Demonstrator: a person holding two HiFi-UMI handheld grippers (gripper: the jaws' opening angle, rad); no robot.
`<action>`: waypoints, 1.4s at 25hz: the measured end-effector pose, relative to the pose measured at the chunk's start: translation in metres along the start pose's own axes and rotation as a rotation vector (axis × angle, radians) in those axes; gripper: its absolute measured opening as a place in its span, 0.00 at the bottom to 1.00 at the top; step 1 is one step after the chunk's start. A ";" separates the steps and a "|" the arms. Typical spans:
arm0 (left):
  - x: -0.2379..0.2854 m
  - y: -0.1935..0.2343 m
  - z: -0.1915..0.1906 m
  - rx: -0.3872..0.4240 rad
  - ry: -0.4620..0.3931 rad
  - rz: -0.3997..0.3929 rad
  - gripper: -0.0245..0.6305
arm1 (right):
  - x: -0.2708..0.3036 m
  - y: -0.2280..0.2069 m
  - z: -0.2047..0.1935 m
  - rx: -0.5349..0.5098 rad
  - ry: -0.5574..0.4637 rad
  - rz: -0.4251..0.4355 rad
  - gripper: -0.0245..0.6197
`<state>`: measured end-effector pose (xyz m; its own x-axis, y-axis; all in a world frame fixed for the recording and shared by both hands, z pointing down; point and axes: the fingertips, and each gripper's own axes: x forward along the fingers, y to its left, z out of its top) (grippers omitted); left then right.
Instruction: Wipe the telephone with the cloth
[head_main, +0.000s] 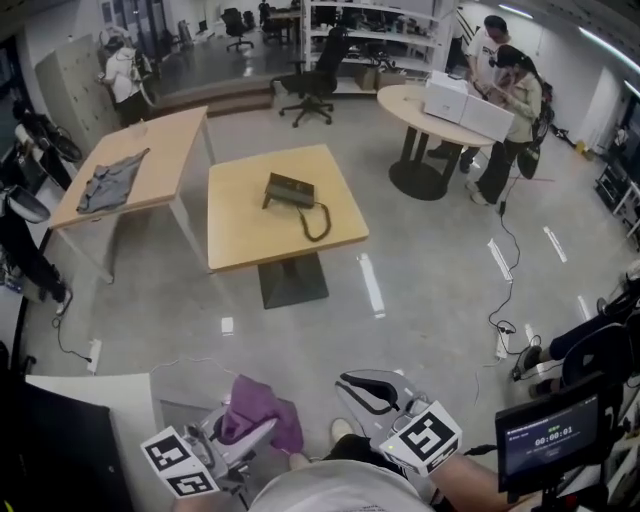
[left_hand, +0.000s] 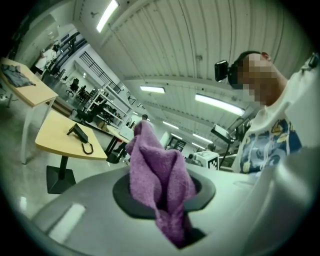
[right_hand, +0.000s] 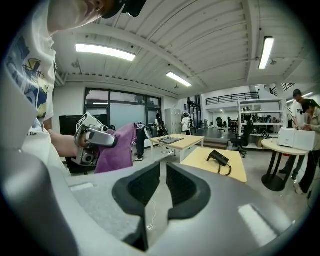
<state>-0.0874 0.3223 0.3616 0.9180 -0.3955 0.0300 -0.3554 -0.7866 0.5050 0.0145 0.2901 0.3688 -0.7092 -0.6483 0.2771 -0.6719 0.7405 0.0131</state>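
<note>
I hold both low: left claw (head_main: 258, 432) at seven o'clock clenches the cloth (head_main: 255, 400); right claw (head_main: 362, 388) at five, slightly parted, empty.

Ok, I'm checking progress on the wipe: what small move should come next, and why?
Probably step toward the square table and carry the left gripper forward: it is shut on the purple cloth, but the telephone lies far ahead across the floor, untouched.
</note>
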 end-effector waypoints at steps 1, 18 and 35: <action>0.006 0.004 0.003 -0.002 -0.003 0.011 0.17 | 0.002 -0.007 0.002 -0.006 -0.005 0.012 0.09; 0.084 0.038 0.047 0.016 -0.028 0.125 0.17 | 0.020 -0.095 0.001 -0.028 -0.004 0.104 0.10; 0.111 0.178 0.117 -0.019 0.005 0.002 0.17 | 0.140 -0.173 0.026 -0.042 0.051 -0.044 0.10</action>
<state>-0.0692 0.0833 0.3538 0.9182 -0.3947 0.0349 -0.3537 -0.7768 0.5210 0.0255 0.0665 0.3806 -0.6670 -0.6711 0.3236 -0.6915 0.7193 0.0666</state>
